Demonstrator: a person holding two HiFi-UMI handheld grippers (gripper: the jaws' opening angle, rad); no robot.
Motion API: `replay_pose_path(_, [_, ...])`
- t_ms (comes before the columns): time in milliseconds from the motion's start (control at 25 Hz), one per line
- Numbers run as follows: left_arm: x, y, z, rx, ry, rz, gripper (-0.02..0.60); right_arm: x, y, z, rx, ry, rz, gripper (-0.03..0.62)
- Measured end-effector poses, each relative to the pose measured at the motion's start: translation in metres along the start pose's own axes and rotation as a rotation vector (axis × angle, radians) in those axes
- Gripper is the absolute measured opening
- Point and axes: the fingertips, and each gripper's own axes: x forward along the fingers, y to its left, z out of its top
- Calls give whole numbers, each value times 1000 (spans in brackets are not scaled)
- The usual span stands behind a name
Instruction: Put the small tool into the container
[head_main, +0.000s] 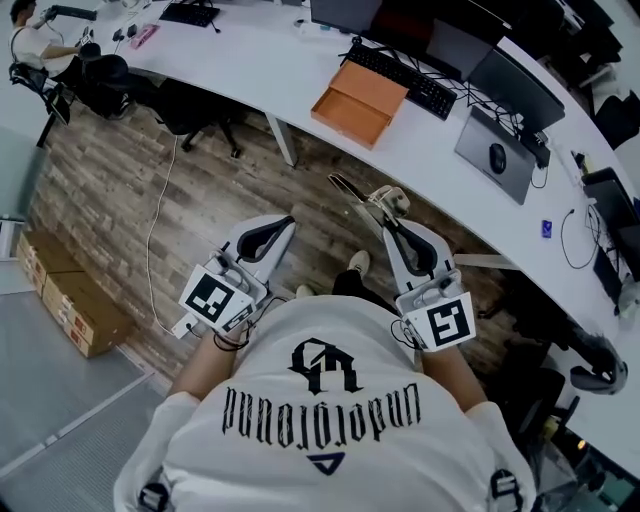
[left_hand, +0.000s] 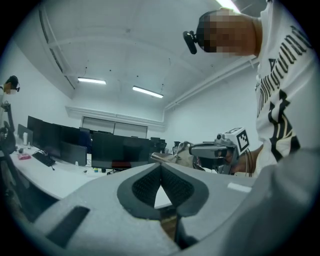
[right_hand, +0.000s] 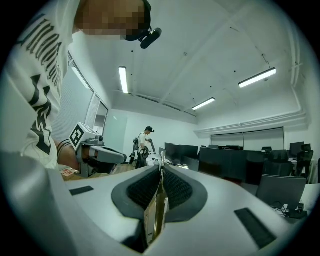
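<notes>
The small tool (right_hand: 157, 205) is sitting clamped edge-on between the pads of the right hand-held gripper (right_hand: 161, 170), which is holding it level and well short of the orange container (head_main: 360, 102) lying open on the white bench (head_main: 262, 60). The left hand-held gripper (left_hand: 161, 170) is hanging farther from the container, its jaws meeting with nothing between them.

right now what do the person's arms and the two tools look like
Both the left tool and right tool are light grey plastic, tapering to a point, with dark textured pads inside. Each carries a white cube with black square markers. Thin black cables trail from each. The person wears a white short-sleeved T-shirt with black print.
</notes>
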Motion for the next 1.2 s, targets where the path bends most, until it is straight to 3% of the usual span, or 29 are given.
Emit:
replay_pose_path(600, [139, 23, 20, 20, -17, 49, 14, 23, -139, -4, -30, -23, 67, 37])
replay_pose_path(840, [165, 23, 25, 25, -28, 71, 14, 21, -164, 0, -48, -40, 92, 35])
replay_pose_path(1200, [190, 37, 22, 23, -22, 41, 12, 31, -183, -8, -53, -19, 76, 35])
